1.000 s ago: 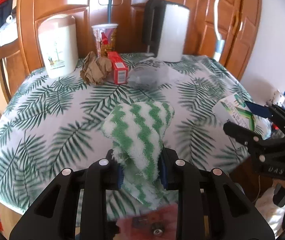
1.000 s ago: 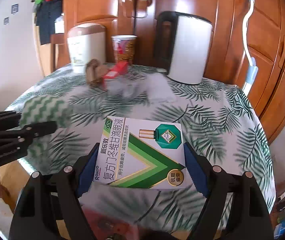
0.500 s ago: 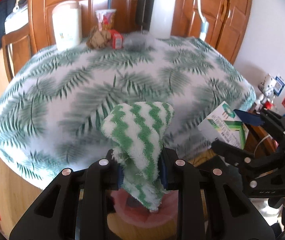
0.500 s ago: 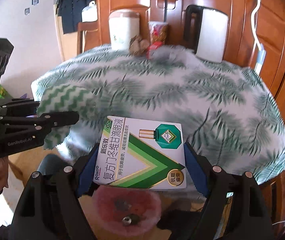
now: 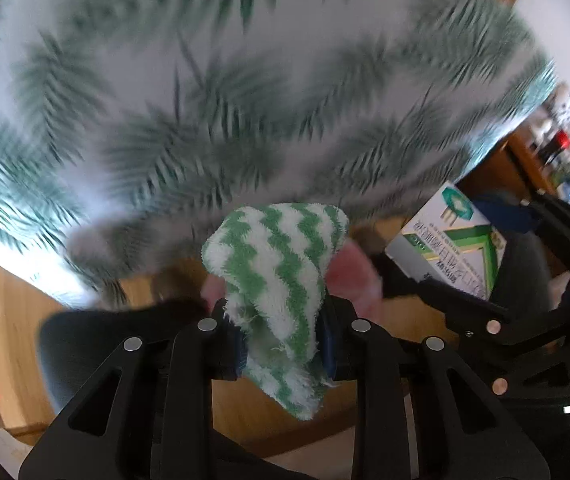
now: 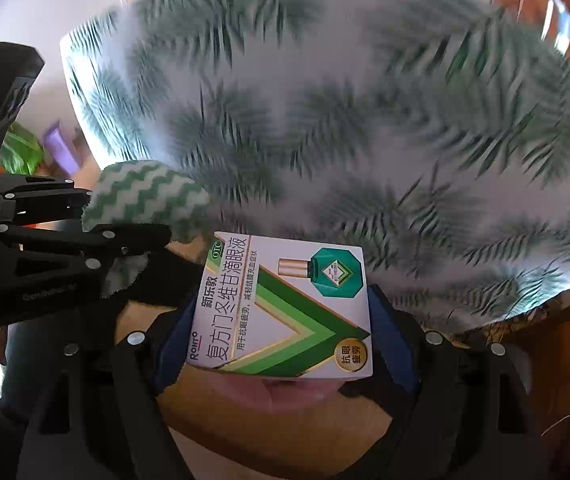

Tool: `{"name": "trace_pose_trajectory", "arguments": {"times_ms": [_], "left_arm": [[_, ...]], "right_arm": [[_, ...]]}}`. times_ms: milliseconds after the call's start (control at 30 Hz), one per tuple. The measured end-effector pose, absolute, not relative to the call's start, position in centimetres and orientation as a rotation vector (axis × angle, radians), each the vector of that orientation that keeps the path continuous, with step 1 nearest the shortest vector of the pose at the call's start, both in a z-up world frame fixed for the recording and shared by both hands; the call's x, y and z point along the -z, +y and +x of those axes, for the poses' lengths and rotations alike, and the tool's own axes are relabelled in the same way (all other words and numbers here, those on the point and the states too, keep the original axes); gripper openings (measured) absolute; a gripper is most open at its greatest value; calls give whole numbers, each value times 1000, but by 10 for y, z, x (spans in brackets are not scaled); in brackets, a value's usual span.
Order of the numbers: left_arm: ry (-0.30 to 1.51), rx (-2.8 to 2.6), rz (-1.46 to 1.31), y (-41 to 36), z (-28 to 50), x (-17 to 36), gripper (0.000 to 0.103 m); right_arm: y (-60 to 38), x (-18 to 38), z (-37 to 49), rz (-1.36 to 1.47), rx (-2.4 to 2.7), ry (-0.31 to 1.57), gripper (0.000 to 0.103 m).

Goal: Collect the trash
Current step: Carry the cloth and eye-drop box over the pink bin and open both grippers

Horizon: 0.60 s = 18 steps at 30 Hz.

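Trash sits in both tools: the left gripper [image 5: 281, 340] pinches a green-and-white zigzag cloth [image 5: 275, 276] with its jaws nearly together, and the right gripper [image 6: 285, 344] clamps a white-and-green eye-drop box [image 6: 285, 308] across wide-set jaws. Both hang just off the table's near edge, close beside each other, over wooden floor [image 5: 13, 320] and a blurred pink object [image 6: 285, 394]. Beyond them the palm-leaf tablecloth [image 6: 345, 120] drapes over the rim and fills the view, blurred.
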<state>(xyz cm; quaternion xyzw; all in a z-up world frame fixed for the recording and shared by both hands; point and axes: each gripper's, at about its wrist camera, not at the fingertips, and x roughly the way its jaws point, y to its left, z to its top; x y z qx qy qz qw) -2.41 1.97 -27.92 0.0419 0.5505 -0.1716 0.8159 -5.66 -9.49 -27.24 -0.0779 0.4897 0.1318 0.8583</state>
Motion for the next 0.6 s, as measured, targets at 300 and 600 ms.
{"name": "trace_pose_trajectory", "arguments": {"times_ms": [300, 600], "left_arm": [[1392, 357, 112, 20, -4, 381, 28], [1520, 347, 98, 8, 18, 437, 29]], "right_arm": [[-98, 362, -24, -184, -268, 1208, 79], [-101, 426, 3, -160, -277, 1357, 80]]}}
